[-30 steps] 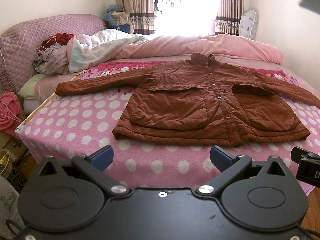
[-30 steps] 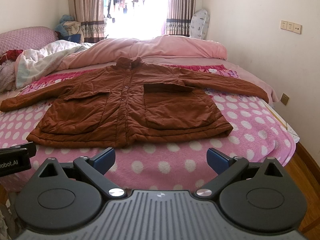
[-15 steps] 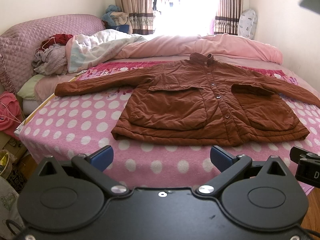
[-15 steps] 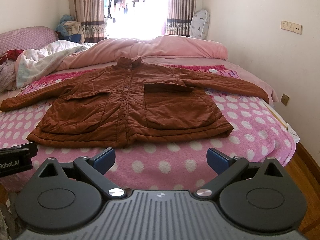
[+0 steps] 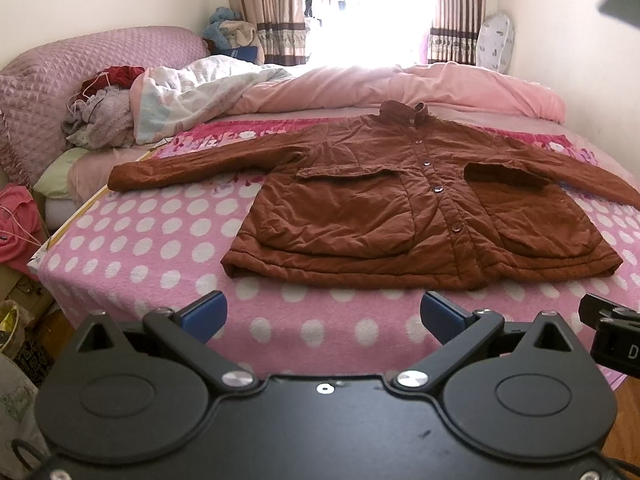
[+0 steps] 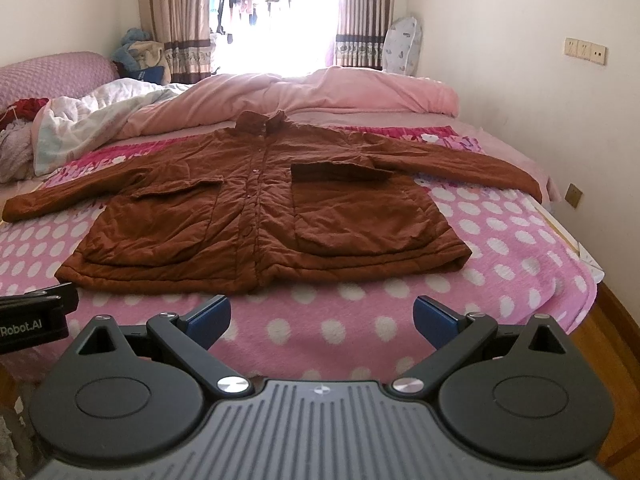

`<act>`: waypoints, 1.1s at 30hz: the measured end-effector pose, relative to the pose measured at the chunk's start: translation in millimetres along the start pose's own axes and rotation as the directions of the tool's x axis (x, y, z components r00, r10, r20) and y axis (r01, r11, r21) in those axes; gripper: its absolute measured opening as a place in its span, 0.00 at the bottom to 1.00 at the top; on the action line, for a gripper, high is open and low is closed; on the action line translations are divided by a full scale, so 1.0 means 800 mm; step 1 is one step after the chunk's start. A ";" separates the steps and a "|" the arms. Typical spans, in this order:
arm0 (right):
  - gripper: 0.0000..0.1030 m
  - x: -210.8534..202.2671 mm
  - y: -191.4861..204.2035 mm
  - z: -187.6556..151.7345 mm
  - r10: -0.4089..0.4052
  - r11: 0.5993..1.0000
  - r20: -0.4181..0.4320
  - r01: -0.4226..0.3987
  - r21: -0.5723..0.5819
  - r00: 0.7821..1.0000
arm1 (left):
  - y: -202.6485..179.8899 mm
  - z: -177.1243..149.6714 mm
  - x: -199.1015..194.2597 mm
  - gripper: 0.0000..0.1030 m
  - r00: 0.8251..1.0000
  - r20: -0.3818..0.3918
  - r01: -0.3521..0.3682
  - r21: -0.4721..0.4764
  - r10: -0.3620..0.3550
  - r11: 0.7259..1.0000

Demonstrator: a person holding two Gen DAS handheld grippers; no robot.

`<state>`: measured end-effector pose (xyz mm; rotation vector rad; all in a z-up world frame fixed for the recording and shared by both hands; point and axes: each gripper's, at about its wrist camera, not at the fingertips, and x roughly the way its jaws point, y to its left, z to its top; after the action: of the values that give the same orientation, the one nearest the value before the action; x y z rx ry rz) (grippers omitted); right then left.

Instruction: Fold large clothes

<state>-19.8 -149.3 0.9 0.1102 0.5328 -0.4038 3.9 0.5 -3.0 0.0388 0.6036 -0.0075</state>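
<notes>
A rust-brown padded jacket [image 5: 420,208] [image 6: 260,208] lies flat and buttoned, front up, on the pink polka-dot blanket [image 5: 152,240] [image 6: 512,240], collar toward the far rumpled pink duvet [image 5: 440,88] [image 6: 340,92] and both sleeves spread out sideways. The left gripper [image 5: 323,316] hangs with its blue-padded fingers [image 5: 204,314] spread wide apart and holding nothing, just short of the jacket's hem and clear of it, about level with the hem's left half. The right gripper [image 6: 322,314] is likewise wide apart and empty, near the hem's middle without touching it.
</notes>
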 end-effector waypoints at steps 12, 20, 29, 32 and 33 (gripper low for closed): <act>1.00 0.047 -0.019 0.063 -0.021 0.999 0.128 0.017 0.034 0.992 | 0.081 0.060 0.066 1.00 0.991 0.106 0.092 -0.119 -0.079 0.989; 1.00 0.144 -0.010 0.137 0.011 0.999 0.128 -0.016 0.038 0.992 | 0.228 0.127 0.171 1.00 0.993 0.118 0.040 -0.369 0.004 0.929; 1.00 0.252 0.021 0.193 0.103 0.993 0.159 -0.109 0.033 0.982 | 0.408 0.145 0.329 1.00 0.996 0.080 0.022 -0.706 0.049 0.708; 1.00 0.286 0.037 0.206 0.106 0.994 0.133 -0.109 0.019 0.985 | 0.445 0.151 0.364 0.99 0.993 0.079 0.003 -0.747 0.084 0.664; 1.00 0.301 0.044 0.210 0.104 0.994 0.122 -0.105 0.008 0.987 | 0.453 0.154 0.375 0.99 0.993 0.076 -0.004 -0.757 0.093 0.654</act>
<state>262.4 -234.7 21.2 0.1259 0.4022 -0.3097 327.0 358.9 -59.6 -0.7713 0.4555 0.3002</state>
